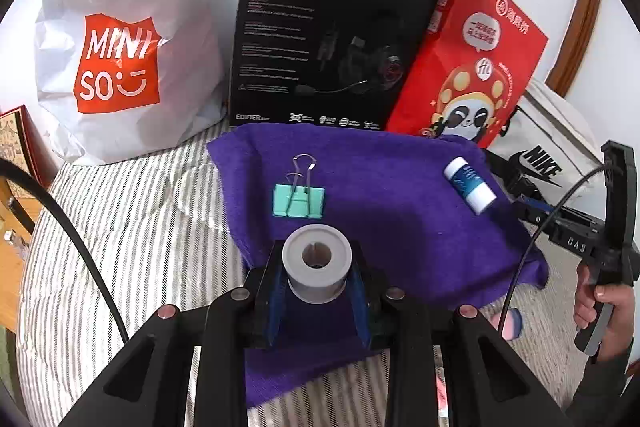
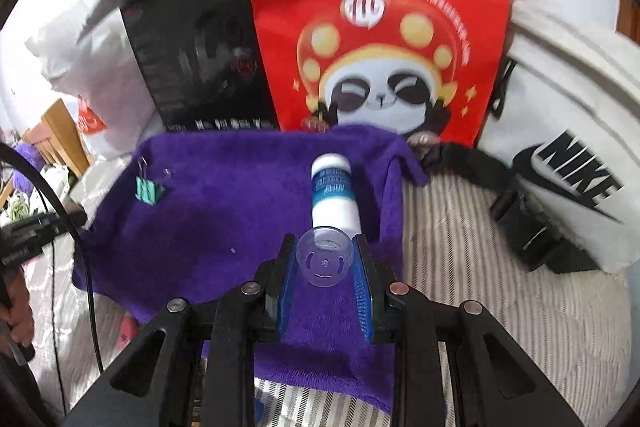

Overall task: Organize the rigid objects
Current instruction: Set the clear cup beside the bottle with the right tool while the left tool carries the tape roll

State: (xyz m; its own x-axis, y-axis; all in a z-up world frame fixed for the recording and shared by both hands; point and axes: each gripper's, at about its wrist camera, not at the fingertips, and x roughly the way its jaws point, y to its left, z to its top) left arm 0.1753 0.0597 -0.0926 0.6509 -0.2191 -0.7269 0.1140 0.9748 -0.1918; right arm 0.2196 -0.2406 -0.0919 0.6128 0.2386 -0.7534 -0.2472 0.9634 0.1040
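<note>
the left hand-held gripper (image 1: 317, 277) is clamped on a grey spool (image 1: 317, 263) over the purple cloth's (image 1: 400, 211) near edge; the right hand-held gripper (image 2: 325, 263) pinches a clear cup (image 2: 325, 261). a green binder clip (image 1: 298, 201) and white-blue bottle (image 1: 470, 190) lie on that cloth. only the right view shows the bottle just beyond the cup.

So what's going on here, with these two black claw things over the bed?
A person is tidying small items on a purple towel, with a gripper in each hand. The left gripper is clamped on a grey spool; the right gripper is clamped on a small clear cup. A green binder clip and a white-and-blue bottle lie on the towel.
</note>
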